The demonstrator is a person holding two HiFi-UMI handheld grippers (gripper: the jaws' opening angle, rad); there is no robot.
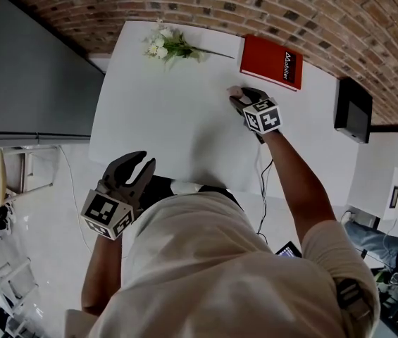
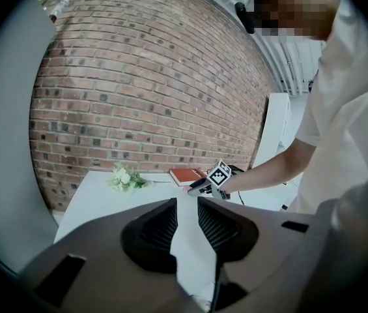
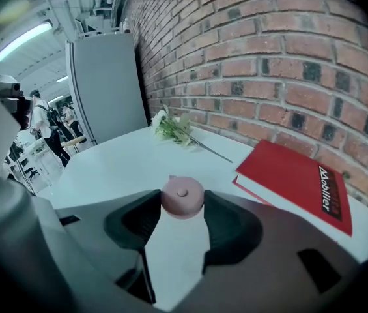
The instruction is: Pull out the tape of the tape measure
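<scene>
A small round pink tape measure (image 3: 182, 196) lies on the white table (image 1: 163, 118), just left of a red book. My right gripper (image 3: 182, 205) has both fingertips against its sides and is shut on it. In the head view the tape measure (image 1: 234, 91) peeks out ahead of the right gripper (image 1: 238, 98), far across the table. No tape is seen drawn out. My left gripper (image 1: 137, 162) hovers at the table's near edge, open, with nothing between its fingers. Its own view shows the left gripper (image 2: 187, 208) with a narrow gap, facing the table.
A red book (image 1: 272, 61) lies at the far right of the table, close to the right gripper. A sprig of white flowers (image 1: 163, 44) lies at the far edge. A brick wall (image 1: 269, 5) runs behind the table, and a grey cabinet (image 1: 22, 69) stands to the left.
</scene>
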